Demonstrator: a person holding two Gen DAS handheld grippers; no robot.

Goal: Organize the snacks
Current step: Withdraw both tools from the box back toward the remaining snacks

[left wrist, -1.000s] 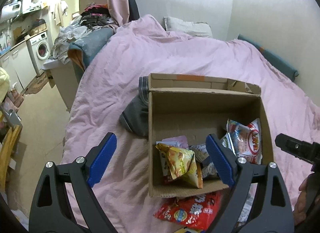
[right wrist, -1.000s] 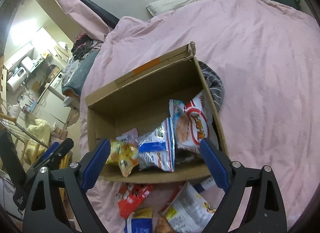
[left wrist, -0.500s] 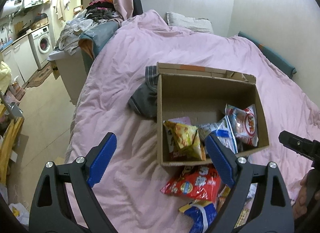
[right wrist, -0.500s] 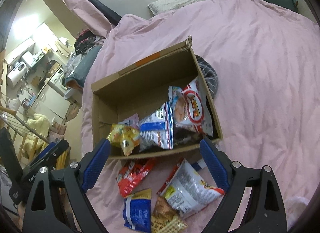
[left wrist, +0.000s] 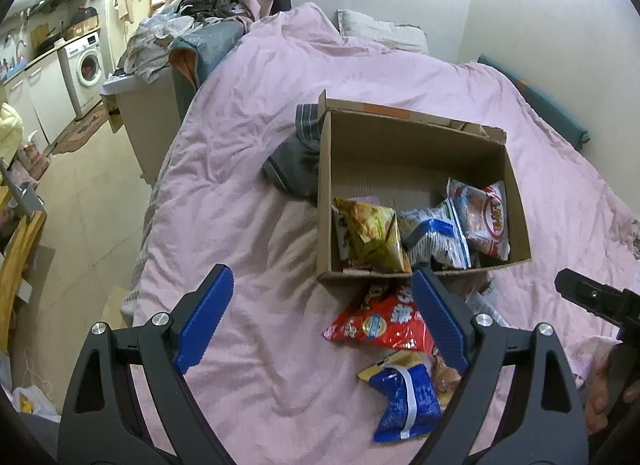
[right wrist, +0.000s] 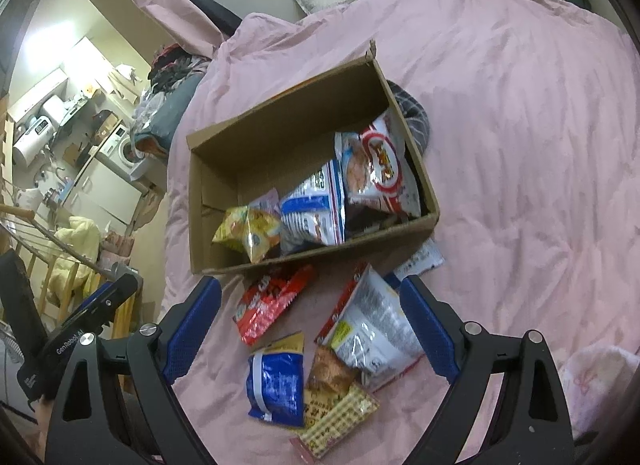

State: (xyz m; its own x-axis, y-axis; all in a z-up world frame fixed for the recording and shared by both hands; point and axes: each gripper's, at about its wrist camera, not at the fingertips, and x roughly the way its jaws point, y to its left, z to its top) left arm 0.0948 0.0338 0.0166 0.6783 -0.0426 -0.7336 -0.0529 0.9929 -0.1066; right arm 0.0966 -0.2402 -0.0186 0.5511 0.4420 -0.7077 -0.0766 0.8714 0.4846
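Both grippers, left (left wrist: 320,319) and right (right wrist: 310,323), pulled back from the box (right wrist: 320,261) (jaws wide, empty), exposing loose packets (right wrist: 372,329) ahead for sorting.

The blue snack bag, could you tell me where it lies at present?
In the right wrist view the blue snack bag lies on the pink duvet outside the cardboard box, below the red snack bag.

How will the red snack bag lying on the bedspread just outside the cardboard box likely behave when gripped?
The red snack bag looks glossy, so probably slippery. Its creased film suggests it will flex and crumple rather than stay stiff. It seems puffy, likely light for its size.
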